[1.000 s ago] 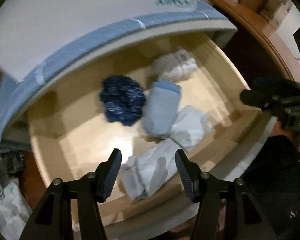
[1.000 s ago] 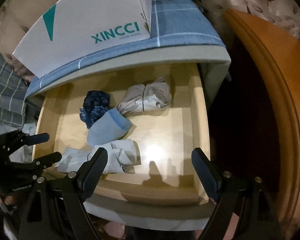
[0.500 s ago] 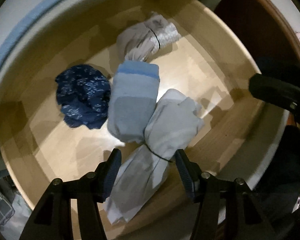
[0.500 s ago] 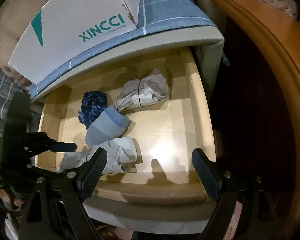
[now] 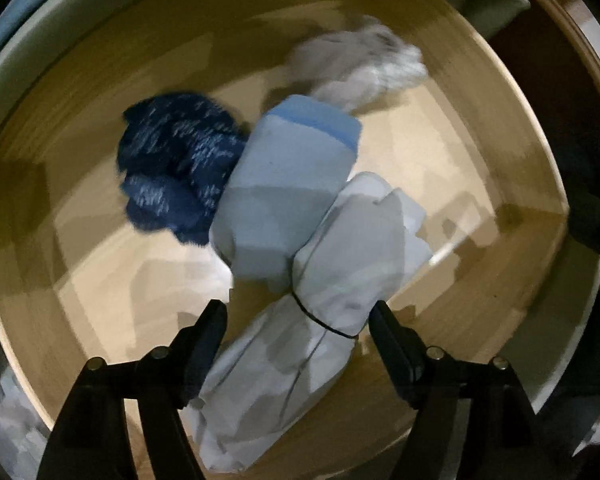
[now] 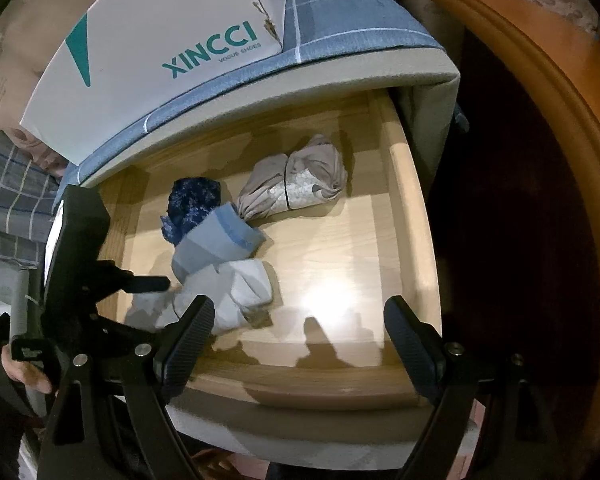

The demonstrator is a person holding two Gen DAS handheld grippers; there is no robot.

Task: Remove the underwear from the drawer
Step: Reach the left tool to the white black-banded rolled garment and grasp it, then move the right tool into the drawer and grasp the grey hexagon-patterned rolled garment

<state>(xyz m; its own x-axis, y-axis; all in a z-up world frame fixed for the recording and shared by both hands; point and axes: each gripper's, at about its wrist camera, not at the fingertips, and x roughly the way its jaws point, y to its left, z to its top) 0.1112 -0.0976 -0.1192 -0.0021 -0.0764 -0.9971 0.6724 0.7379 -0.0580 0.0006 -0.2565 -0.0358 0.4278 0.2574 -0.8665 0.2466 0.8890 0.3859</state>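
The wooden drawer [image 6: 404,200] stands pulled out with several rolled underwear bundles in it. A pale white bundle [image 5: 340,248] tied with a black band lies nearest the front. A light blue roll [image 5: 288,192], a dark blue patterned piece [image 5: 176,172] and a beige bundle [image 5: 356,68] lie behind it. My left gripper [image 5: 296,320] points straight down over the white bundle, its jaws opening, the band end between them and the pads not pressing. In the right wrist view the left gripper [image 6: 156,284] is at the drawer's left. My right gripper [image 6: 300,312] hangs open over the drawer front, holding nothing.
A white XINCCI shoe box [image 6: 152,48] sits on a blue checked cloth [image 6: 340,20] on top of the cabinet. A curved orange wooden frame [image 6: 540,100] runs along the right. A person's hand [image 6: 24,372] holds the left gripper at lower left.
My left gripper has sunk into the drawer toward the white bundle, and its jaws have spread wider. The right gripper has barely moved.
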